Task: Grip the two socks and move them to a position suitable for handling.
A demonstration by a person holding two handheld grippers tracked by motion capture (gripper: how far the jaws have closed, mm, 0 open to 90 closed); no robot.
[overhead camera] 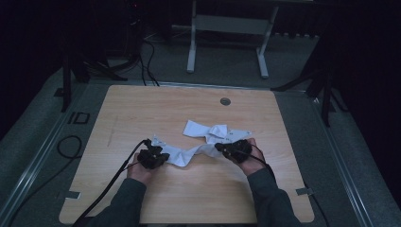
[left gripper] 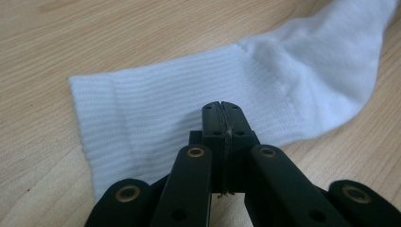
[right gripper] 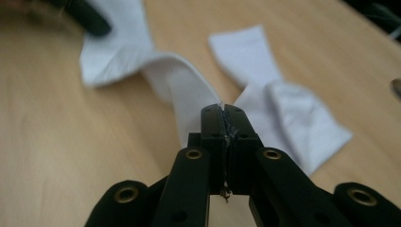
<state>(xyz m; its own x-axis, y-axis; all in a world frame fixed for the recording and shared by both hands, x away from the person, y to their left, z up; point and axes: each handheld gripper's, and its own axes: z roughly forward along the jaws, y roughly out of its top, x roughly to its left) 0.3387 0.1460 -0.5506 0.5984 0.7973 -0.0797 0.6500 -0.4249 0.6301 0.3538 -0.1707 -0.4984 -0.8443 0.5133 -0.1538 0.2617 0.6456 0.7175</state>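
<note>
Black jaws of the left hand-held gripper (left gripper: 221, 111) rise from the bottom centre of the left gripper view, pressed flat together with no gap, their tips over the lower edge of a white sock (left gripper: 189, 109); whether any fabric is pinched between them cannot be told. That sock's ribbed cuff lies flat on the desk (left gripper: 71, 38) at the left of the frame, and its foot runs off toward the upper right. In the right gripper view the right hand-held gripper (right gripper: 222, 113) is closed as well, jaws meeting at the centre of the frame, with the strip of sock (right gripper: 184, 90) arching up off the wood right at their tips; a grip on it looks likely but is not certain. A second white sock (right gripper: 283, 109) lies crumpled at the centre right of that frame. From the high view, both hands sit in the lower middle of the frame, the left hand-held gripper (overhead camera: 153, 156) and right hand-held gripper (overhead camera: 234, 150) at opposite ends of the sock (overhead camera: 189, 153) stretched between them, with the second sock (overhead camera: 208, 130) just above it. Dark sleeves (overhead camera: 123, 203) enter from the bottom edge.
</note>
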